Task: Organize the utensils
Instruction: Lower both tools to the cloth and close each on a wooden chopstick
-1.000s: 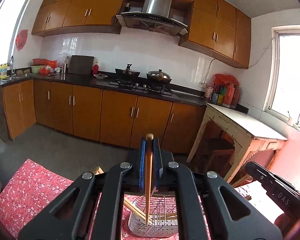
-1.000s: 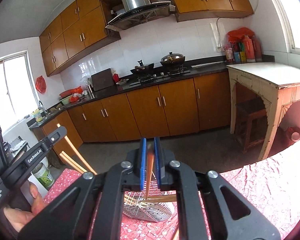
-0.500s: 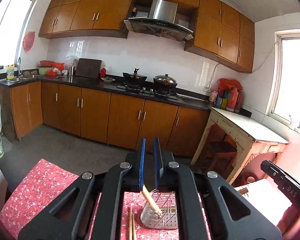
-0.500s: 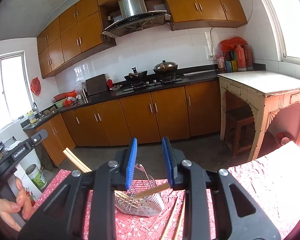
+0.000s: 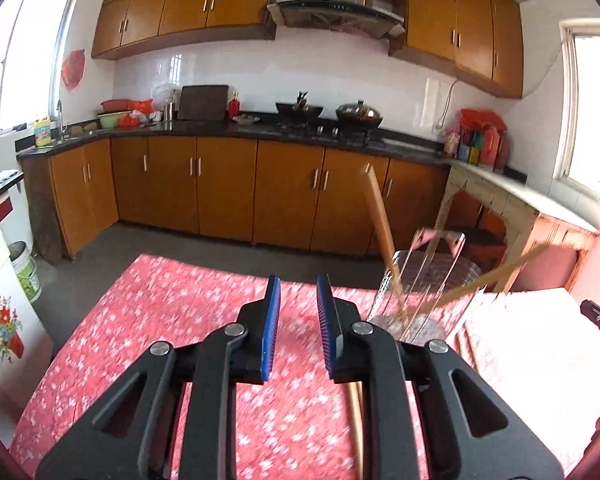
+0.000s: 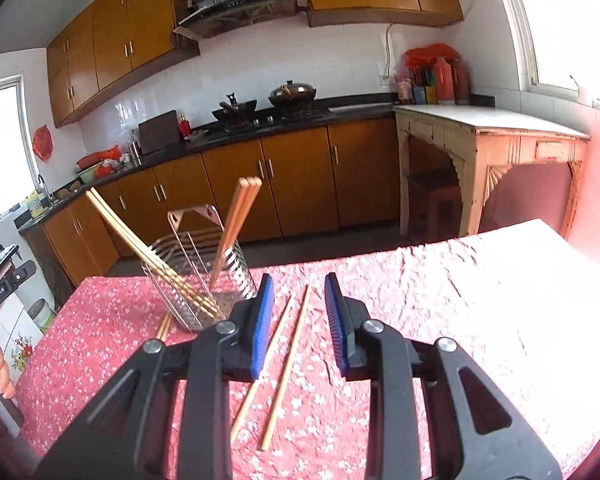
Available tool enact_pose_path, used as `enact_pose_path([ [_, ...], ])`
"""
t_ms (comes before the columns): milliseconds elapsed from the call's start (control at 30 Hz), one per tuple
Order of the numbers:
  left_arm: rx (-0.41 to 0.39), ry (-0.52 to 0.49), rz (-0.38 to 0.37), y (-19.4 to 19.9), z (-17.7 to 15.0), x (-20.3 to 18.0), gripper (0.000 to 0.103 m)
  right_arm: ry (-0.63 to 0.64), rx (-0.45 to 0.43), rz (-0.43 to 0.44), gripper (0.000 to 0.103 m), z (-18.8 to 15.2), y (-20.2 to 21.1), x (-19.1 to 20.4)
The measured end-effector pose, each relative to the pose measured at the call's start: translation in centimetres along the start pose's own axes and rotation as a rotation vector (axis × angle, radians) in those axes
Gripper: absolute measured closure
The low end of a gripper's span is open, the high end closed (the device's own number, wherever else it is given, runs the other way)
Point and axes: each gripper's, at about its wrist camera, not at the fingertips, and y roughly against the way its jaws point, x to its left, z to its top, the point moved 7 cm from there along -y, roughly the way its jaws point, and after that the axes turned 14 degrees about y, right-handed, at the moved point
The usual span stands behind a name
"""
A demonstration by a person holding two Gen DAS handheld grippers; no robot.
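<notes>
While both tools hang over the red floral bench [image 6: 100, 344], step in hand judged as reaching for the next loose chopsticks; part of the sorting already done.

Right gripper [image 6: 298, 320]: fingers [image 6: 262, 320] parted narrowly, nothing between the pads, aimed down at two bare chopsticks [image 6: 286, 364] lying side by side on the cloth near the middle of the bench, tips toward the wire holder [image 6: 204, 280].

Left gripper [image 5: 298, 332]: fingers [image 5: 270, 332] opening, gap empty, only blurred cloth beyond. One more stick [image 5: 354, 404] partly hidden under its right finger.

Holder: upright slatted metal basket with a tall hanging tab, standing toward the far left edge of the bench. Holds two bundles, pale sticks [image 6: 148, 256] leaning left and reddish-brown sticks [image 6: 236, 220] leaning right. Another stick end [image 6: 163, 326] shows on the cloth just beside its base.

Next move, judged: lower over one loose stick, straddle it across the shaft, close, lift, tip upright, drop into holder.

Handling guess: thin, smooth, flat on soft cloth; likely to roll or pivot if pinched off-centre.
</notes>
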Motion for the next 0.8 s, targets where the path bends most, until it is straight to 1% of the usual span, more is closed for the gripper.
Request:
enact_pose_path([
  [33, 0.019, -0.006, 0.009, -0.4, -1.0, 0.4, 0.084, -0.006, 0.021, -0.001, 0.076, -1.1, -0.5, -0.1],
  [100, 0.058, -0.01, 0.019, -1.0, -2.8, 1.2, 0.08, -0.008, 0.064, -0.003, 0.076, -3.1, -1.6, 0.0],
  [133, 0.086, -0.015, 0.027, -1.4, -4.2, 1.5, 0.076, -0.01, 0.089, 0.002, 0.076, -4.2, -2.3, 0.2],
  [167, 0.107, -0.021, 0.032, -1.7, -5.3, 1.7, 0.074, -0.011, 0.11, 0.009, 0.076, -5.1, -2.9, 0.4],
  [233, 0.161, -0.042, 0.039, -2.5, -7.8, 1.9, 0.074, -0.01, 0.156, 0.034, 0.076, -7.0, -4.1, 1.3],
  [333, 0.229, -0.069, 0.041, -3.2, -10.7, 1.9, 0.074, 0.006, 0.214, 0.08, 0.076, -9.2, -5.7, 3.1],
  [433, 0.286, -0.095, 0.029, -3.7, -12.8, 1.4, 0.074, 0.034, 0.263, 0.105, 0.076, -10.8, -7.0, 4.8],
  [567, 0.331, -0.117, 0.024, -4.3, -14.7, 0.9, 0.074, 0.049, 0.323, 0.114, 0.076, -12.0, -8.7, 5.8],
  [733, 0.374, -0.116, 0.011, -4.9, -15.8, 0.4, 0.074, 0.078, 0.363, 0.094, 0.076, -12.7, -10.0, 6.2],
  [800, 0.385, -0.119, 0.005, -5.0, -16.1, 0.0, 0.074, 0.086, 0.358, 0.092, 0.076, -12.7, -10.1, 5.9],
])
